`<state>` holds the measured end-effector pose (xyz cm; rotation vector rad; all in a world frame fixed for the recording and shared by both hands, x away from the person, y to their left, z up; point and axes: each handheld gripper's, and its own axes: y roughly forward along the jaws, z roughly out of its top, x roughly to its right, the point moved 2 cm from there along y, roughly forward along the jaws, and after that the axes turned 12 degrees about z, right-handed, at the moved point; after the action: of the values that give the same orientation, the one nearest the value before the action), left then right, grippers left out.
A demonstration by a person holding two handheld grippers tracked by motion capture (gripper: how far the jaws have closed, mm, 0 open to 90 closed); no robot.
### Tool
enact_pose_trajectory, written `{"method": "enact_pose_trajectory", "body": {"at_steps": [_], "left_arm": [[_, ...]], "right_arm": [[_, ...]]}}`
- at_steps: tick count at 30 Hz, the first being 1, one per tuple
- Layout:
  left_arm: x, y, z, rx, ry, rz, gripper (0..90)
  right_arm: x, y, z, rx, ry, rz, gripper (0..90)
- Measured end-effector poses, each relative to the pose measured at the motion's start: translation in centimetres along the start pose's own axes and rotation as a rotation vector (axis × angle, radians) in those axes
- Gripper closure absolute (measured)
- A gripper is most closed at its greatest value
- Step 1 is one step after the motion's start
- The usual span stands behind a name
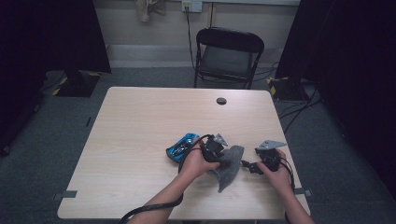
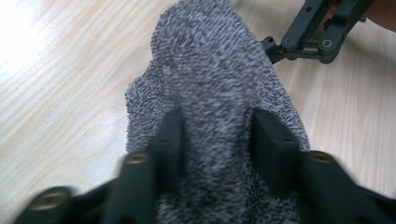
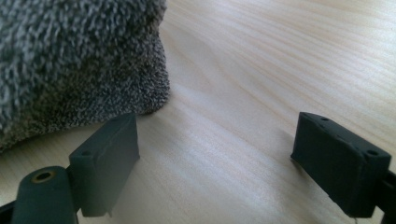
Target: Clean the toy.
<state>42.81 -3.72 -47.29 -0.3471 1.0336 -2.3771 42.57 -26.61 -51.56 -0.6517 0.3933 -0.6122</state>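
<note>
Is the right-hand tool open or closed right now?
Open: the right tool shows bare table between its spread jaws, beside the grey sock.

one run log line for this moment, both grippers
left gripper: shut on grey sock | right gripper: open, empty, beside sock | blue object: on table, behind left hand
</note>
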Motion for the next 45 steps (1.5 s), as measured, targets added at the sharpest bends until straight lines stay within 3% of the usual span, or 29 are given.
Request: {"method": "enact_pose_trajectory", "body": {"at_steps": [2,7,11,14,24,27,32,40,45], "left_arm": [[-0.1,-0.2,0.1,0.01,-0.021,0.002,39.0],[-0.2,-1.1,0.5,0.029,-0.015,0.013,28.7],[-0.7,-2.1,0.7,0.058,-0.003,0.04,25.3],[-1.9,-3.2,0.8,0.075,-0.003,0.071,23.8],[-6.9,-6.1,-1.7,0.034,-0.038,0.209,21.5],[-8.1,-6.3,-2.4,0.032,-0.071,0.248,20.7],[-8.9,-5.9,-3.3,0.01,-0.117,0.267,21.8],[-10.2,-4.8,-4.0,-0.032,-0.131,0.335,22.4],[-10.4,-3.8,-4.4,-0.047,-0.14,0.333,20.8]], "right_arm": [[0.0,0.0,0.0,0.0,0.0,-0.001,13.9],[0.0,0.0,0.0,0.0,0.0,0.0,13.9],[0.0,0.0,0.0,0.001,0.0,0.0,13.9],[0.0,0.0,0.0,0.001,0.001,0.0,13.9],[0.0,0.0,0.0,0.001,0.0,0.0,13.9],[0.0,0.0,0.0,0.0,0.0,-0.001,13.9],[0.0,0.0,0.0,0.001,0.001,-0.001,13.9],[0.0,0.0,0.0,0.001,0.001,-0.001,13.8],[0.0,0.0,0.0,0.001,0.001,-0.002,13.9]]}}
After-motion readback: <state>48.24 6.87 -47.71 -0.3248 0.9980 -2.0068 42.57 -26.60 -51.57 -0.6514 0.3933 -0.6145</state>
